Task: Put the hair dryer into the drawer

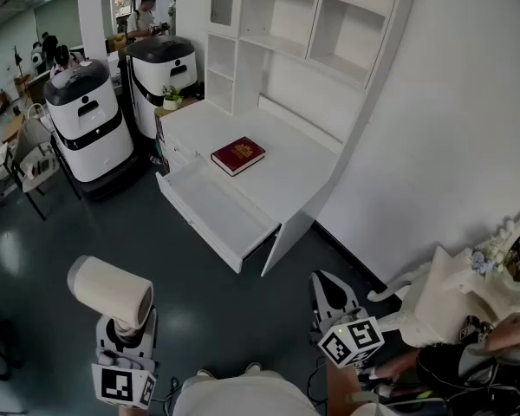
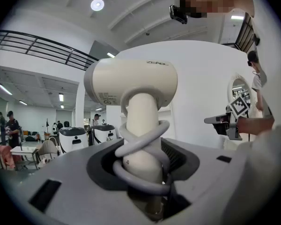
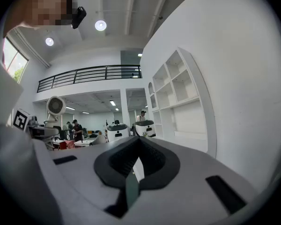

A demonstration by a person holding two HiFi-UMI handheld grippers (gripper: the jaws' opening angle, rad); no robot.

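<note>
**Head view: hair dryer (image 1: 111,291) gripped, drawer (image 1: 212,204) open**

The left hand-held gripper (image 1: 123,326) sits low at the person's left and points level. Its jaws are clamped on the dryer's handle, which stands upright with a grey cord (image 2: 141,146) coiled round it. The right hand-held gripper (image 1: 331,295) is level at the lower right, jaws closed together on nothing. Both are well apart from the white surface (image 1: 286,176), where the drawer stands pulled out beside a red book (image 1: 237,155).

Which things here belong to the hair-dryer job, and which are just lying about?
Part of the job:
hair dryer, clamped in the left gripper
open drawer

Lying about:
red book on the desk
potted plant
white-and-black machines
white chair
</note>
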